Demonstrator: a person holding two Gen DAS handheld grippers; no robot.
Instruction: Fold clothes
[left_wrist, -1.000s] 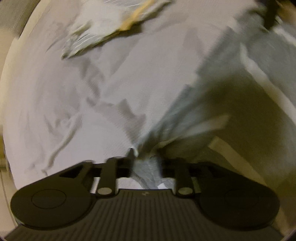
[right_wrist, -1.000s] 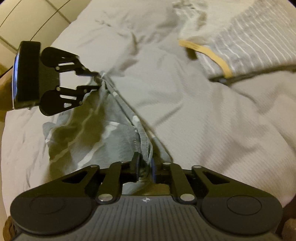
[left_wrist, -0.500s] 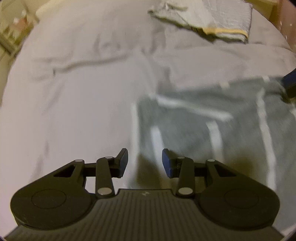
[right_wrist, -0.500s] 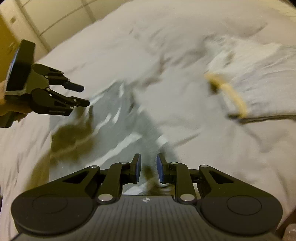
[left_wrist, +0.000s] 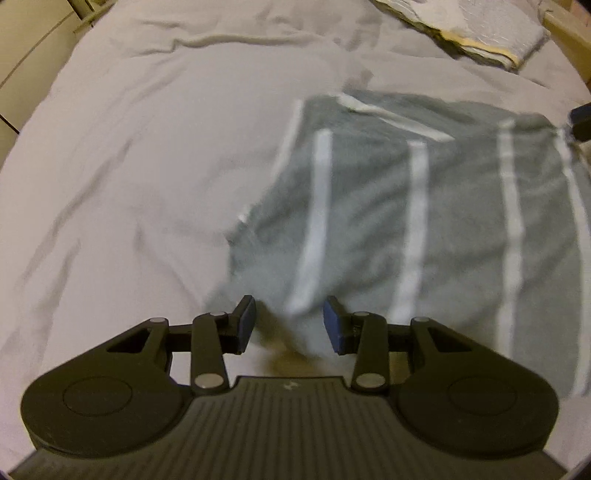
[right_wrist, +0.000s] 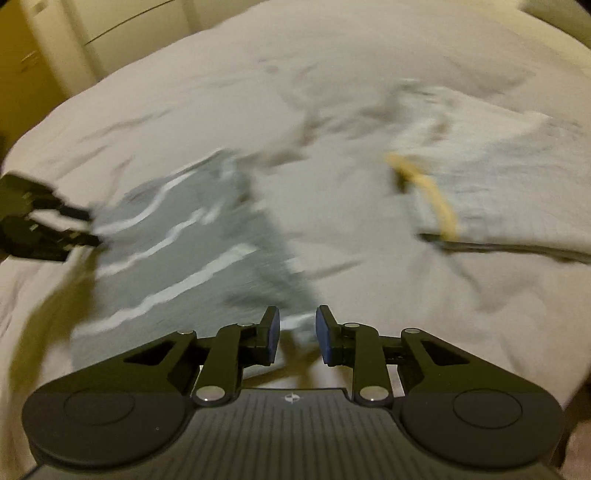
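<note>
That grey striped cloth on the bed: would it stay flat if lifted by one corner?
Probably not. The grey striped cloth lies limp and follows the bedsheet, so it would likely droop and bunch. It looks thin, so probably light.

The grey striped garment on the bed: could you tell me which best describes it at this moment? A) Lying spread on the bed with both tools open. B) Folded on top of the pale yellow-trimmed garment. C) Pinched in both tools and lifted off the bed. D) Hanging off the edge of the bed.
A: the grey striped garment lies spread on the bed sheet, and the left tool and right tool both gape open, empty.
</note>
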